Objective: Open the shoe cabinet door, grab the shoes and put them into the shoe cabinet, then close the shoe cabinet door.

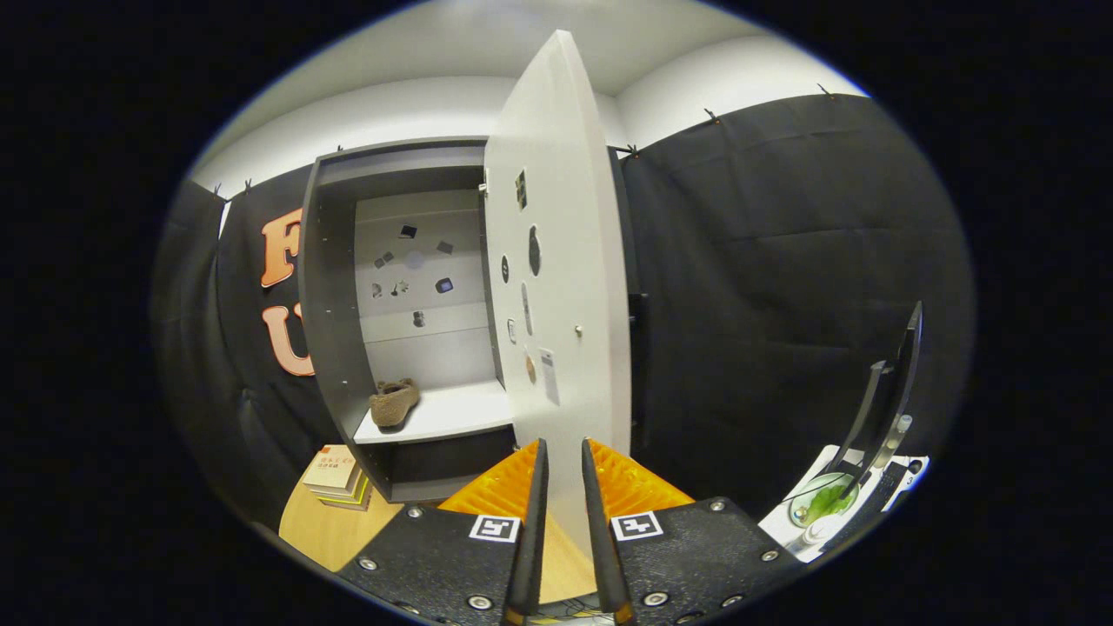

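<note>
Between gripper (562,452) fingers, open cabinet door (556,261)

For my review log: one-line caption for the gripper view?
Gripper jaws narrowly apart around open cabinet door edge; shoe on shelf.

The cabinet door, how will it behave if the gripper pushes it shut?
The cabinet door looks like a stiff flat panel, so it should swing, not flex. It stands wide open between the nearly closed gripper fingers; pushed hard, it may slam.
</note>
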`<state>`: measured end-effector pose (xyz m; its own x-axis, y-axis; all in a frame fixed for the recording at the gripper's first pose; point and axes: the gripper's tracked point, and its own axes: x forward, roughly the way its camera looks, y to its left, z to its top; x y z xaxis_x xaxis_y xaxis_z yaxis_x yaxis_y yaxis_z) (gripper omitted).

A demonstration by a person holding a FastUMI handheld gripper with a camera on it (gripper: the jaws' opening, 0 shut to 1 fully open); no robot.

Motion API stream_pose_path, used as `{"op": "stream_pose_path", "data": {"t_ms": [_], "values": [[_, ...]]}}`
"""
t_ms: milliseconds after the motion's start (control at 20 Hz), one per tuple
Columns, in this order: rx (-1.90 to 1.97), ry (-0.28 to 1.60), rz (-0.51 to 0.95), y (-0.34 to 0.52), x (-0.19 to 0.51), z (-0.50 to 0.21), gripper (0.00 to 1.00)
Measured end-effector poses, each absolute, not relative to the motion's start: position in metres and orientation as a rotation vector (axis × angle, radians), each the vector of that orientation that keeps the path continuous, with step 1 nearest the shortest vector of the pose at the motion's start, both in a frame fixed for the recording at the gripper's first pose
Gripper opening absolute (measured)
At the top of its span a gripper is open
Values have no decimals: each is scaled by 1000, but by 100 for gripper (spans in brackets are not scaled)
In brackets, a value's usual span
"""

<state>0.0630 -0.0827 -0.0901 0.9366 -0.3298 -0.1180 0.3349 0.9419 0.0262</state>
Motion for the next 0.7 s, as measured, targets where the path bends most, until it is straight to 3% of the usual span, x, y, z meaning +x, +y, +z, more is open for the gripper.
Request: {"op": "stream_pose_path", "data": {"t_ms": [250,700], "values": [[14,122,-256,-41,77,-98,42],[-38,232,-105,-14,128,-173,62]]}}
